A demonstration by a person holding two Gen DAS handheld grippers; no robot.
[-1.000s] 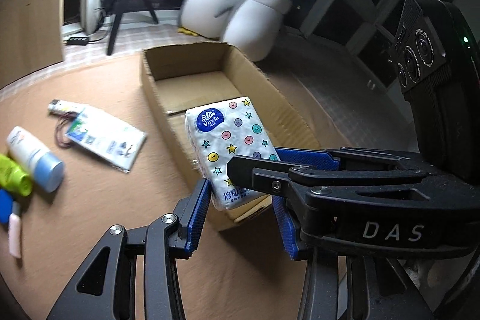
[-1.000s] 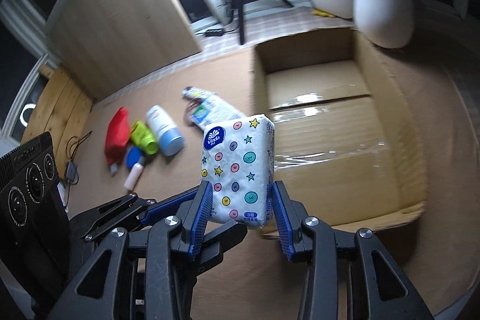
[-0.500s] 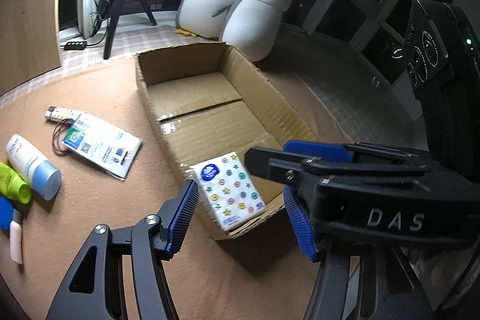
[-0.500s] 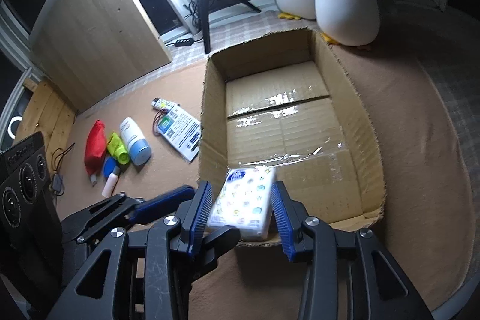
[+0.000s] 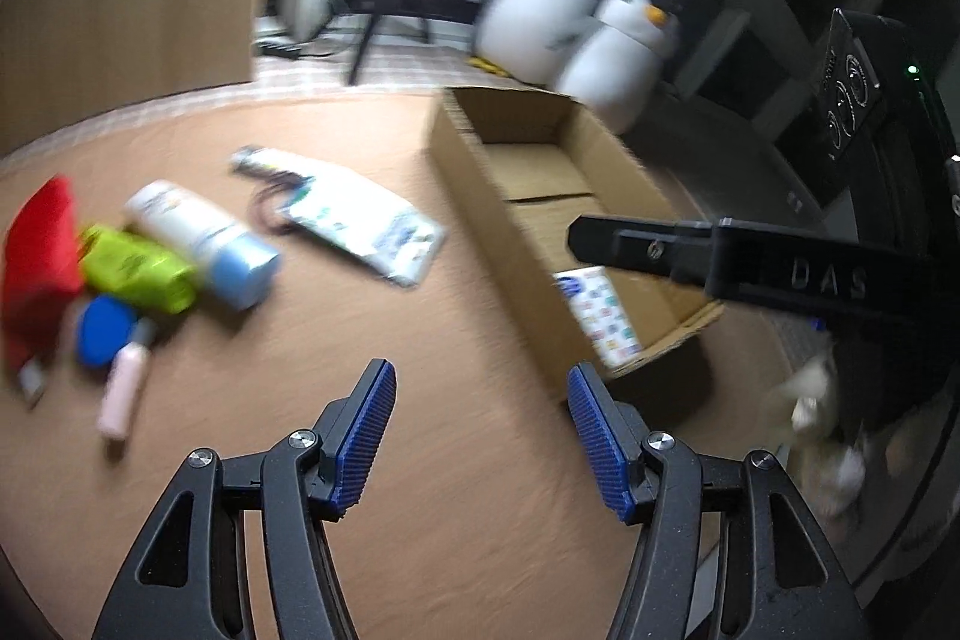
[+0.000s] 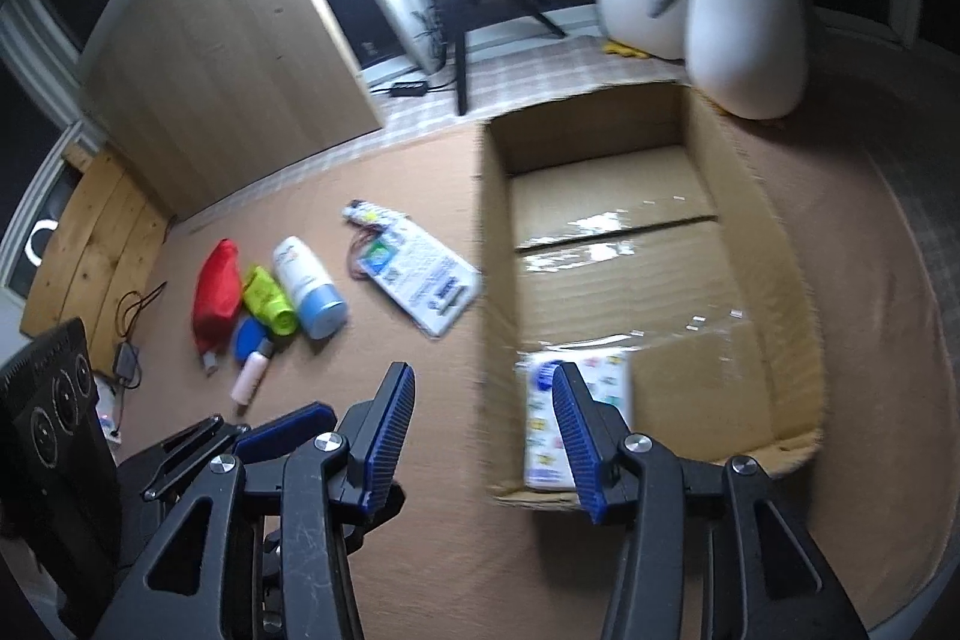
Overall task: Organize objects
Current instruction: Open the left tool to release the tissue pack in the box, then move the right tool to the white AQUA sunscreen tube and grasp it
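Observation:
The star-patterned tissue pack (image 6: 603, 382) lies flat in the near left corner of the open cardboard box (image 6: 498, 280), and shows there in the left wrist view too (image 5: 594, 310). My right gripper (image 6: 483, 370) stands open and empty above the box's near left wall. The pack lies beyond its right finger. My left gripper (image 5: 480, 376) is open over bare mat, left of the box (image 5: 480, 196), with nothing between its pads. One black finger (image 5: 660, 244) of the right gripper crosses the left wrist view.
On the mat left of the box lie a white printed packet (image 6: 420, 280), a white bottle with a blue cap (image 6: 309, 286), a green tube (image 6: 270, 301), a red pouch (image 6: 216, 286), a blue round piece (image 6: 249, 337) and a small pink bottle (image 6: 252, 376). Two plush penguins (image 6: 744, 10) stand behind the box.
A second ago the tissue pack hung between the fingers; it has dropped into the box's near corner. Both grippers have opened. The left one has swung left towards the loose items.

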